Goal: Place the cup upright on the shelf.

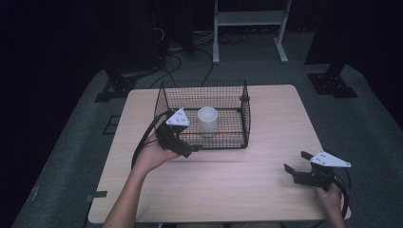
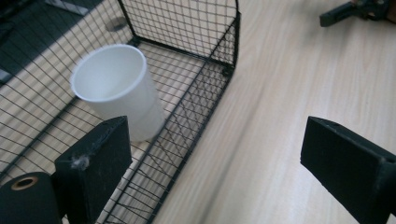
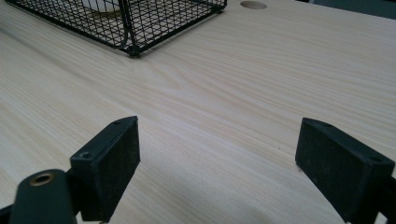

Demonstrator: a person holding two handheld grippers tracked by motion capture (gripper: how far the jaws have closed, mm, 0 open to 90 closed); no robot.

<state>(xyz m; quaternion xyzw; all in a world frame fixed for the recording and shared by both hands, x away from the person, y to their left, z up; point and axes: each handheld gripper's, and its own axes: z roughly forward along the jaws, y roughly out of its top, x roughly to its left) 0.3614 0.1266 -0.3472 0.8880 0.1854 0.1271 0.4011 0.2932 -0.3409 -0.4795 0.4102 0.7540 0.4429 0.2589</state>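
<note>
Left gripper (image 2: 215,158) fingers spread wide, empty, white cup (image 2: 119,88) just beyond, inside wire basket (image 2: 205,93)

basket (image 1: 203,97) on the surface (image 1: 247,185), toward its far middle; cup (image 1: 207,119) upright inside basket, near its centre | left hand-held gripper (image 1: 189,151) at basket's near-left corner, just outside the wire | right hand-held gripper (image 1: 295,167) well apart, at surface's near-right edge

Left gripper (image 1: 189,151) raised, fingers apart (nothing between), right gripper (image 1: 295,167) low, fingers spread
</note>
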